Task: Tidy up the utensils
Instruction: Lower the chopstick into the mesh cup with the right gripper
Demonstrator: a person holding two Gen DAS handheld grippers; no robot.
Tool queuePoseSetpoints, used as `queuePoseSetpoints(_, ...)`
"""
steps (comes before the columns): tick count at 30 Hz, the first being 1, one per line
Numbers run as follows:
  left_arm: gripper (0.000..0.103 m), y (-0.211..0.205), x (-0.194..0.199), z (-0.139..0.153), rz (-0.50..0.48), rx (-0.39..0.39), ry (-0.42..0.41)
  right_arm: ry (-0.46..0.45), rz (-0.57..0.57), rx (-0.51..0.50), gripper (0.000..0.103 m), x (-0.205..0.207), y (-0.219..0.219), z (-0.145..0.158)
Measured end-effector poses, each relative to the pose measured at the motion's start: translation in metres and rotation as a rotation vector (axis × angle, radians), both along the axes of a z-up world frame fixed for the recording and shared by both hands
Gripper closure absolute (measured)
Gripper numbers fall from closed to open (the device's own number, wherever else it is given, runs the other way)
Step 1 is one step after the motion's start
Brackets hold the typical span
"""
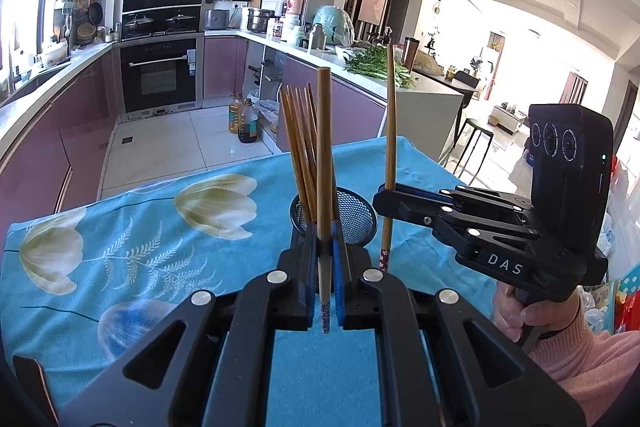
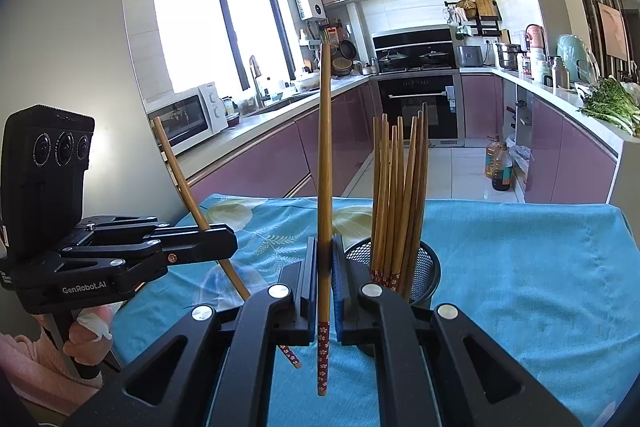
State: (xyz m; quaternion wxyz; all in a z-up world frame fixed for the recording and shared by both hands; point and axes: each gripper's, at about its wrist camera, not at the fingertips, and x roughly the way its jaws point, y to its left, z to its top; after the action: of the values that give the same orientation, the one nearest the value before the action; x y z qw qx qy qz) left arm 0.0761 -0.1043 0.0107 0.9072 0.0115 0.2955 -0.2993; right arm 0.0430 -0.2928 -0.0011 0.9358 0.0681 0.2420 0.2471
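A black mesh holder [image 1: 354,217] stands on the blue flowered cloth with several wooden chopsticks [image 1: 300,147] upright in it; it also shows in the right wrist view [image 2: 426,267]. My left gripper [image 1: 325,259] is shut on one wooden chopstick [image 1: 324,147], held upright just in front of the holder. My right gripper [image 2: 325,267] is shut on another chopstick [image 2: 325,167], upright, left of the holder. The right gripper [image 1: 386,197] shows to the holder's right in the left view. The left gripper [image 2: 218,241] shows at left in the right view with its chopstick [image 2: 180,179] tilted.
The table under the blue cloth [image 1: 140,247] ends at its far edge above a tiled floor with oil bottles [image 1: 244,121]. Kitchen counters, an oven [image 1: 160,73] and a counter with greens [image 1: 376,65] lie beyond.
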Motion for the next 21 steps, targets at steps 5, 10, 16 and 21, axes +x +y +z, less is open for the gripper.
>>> queuePoseSetpoints(5,0.096,-0.002,0.001,0.004,0.001,-0.001,-0.007,-0.008,-0.001,0.001,0.097,0.000,-0.001,0.002)
queuePoseSetpoints(10,0.096,-0.001,0.004,0.007,0.004,-0.006,-0.014,-0.022,-0.006,0.002,0.097,0.000,-0.001,0.007)
queuePoseSetpoints(16,0.096,-0.001,0.005,0.014,0.004,-0.015,-0.028,-0.039,-0.013,0.004,0.097,0.001,-0.004,0.013)
queuePoseSetpoints(21,0.096,-0.001,0.006,0.017,0.003,-0.020,-0.038,-0.045,-0.014,0.008,0.097,0.001,-0.005,0.015)
